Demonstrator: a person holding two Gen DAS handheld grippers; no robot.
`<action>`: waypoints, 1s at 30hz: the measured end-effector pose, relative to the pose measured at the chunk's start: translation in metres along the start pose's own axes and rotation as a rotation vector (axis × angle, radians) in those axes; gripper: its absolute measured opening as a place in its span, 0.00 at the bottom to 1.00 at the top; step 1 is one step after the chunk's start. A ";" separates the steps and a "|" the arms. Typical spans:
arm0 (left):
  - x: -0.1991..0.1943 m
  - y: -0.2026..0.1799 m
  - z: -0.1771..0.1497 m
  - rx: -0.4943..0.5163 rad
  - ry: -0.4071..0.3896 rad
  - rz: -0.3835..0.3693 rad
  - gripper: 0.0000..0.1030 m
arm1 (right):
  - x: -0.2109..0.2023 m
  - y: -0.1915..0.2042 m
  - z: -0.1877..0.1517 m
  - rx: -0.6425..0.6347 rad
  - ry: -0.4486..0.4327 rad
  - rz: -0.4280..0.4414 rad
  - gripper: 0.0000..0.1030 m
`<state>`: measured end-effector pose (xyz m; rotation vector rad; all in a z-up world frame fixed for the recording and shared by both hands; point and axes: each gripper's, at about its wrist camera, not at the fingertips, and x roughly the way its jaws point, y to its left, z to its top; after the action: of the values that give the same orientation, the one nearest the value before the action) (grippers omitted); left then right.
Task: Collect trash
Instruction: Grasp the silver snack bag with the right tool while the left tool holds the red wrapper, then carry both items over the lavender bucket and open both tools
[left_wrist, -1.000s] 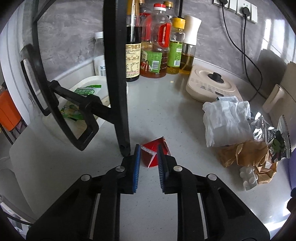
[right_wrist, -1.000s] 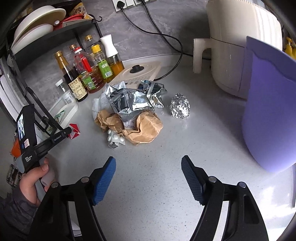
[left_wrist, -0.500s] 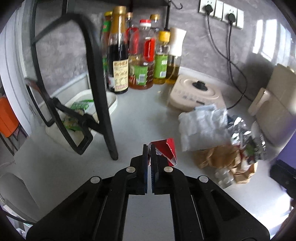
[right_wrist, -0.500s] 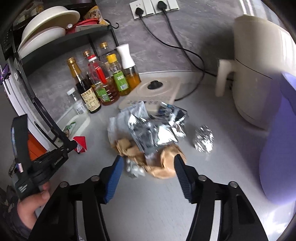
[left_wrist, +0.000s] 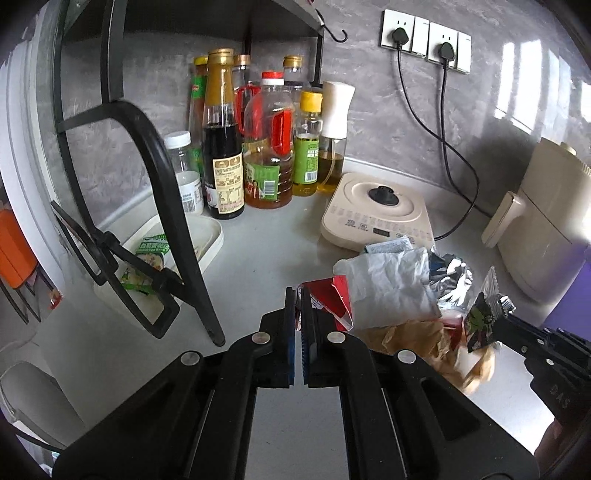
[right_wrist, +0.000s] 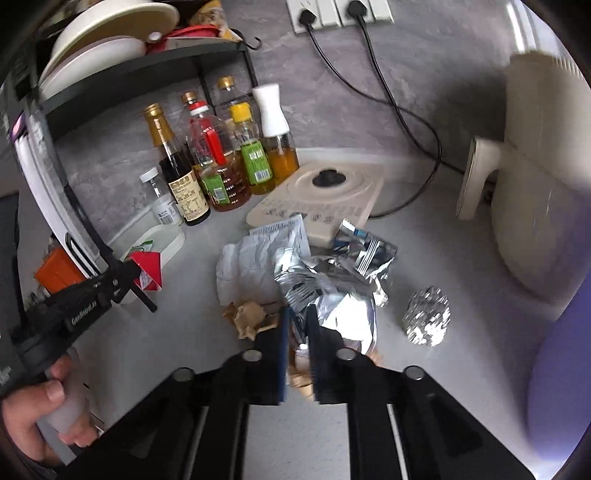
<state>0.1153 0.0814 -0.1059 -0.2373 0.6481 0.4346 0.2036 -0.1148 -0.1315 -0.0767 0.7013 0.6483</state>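
1. Scanning the counter, I saw the trash pile, white wrapper included, lying in front of the induction cooker.
2. My right gripper had just closed; its jaws pinched the silver foil bag at the pile.
3. My left gripper was clamped on the red carton scrap, held clear of the counter, beside the pile.

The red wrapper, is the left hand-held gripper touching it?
Touching. The left wrist view shows the left hand-held gripper pinching the red wrapper edge.
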 end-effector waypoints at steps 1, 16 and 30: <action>-0.002 -0.001 0.001 0.002 -0.003 -0.003 0.03 | -0.004 0.000 0.001 -0.006 -0.005 -0.001 0.04; -0.058 -0.058 0.042 0.089 -0.123 -0.166 0.03 | -0.093 -0.013 0.027 -0.014 -0.169 -0.031 0.04; -0.101 -0.144 0.071 0.246 -0.202 -0.406 0.03 | -0.173 -0.057 0.045 0.047 -0.317 -0.165 0.04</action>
<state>0.1478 -0.0530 0.0238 -0.0846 0.4351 -0.0138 0.1624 -0.2400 0.0027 0.0121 0.3989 0.4712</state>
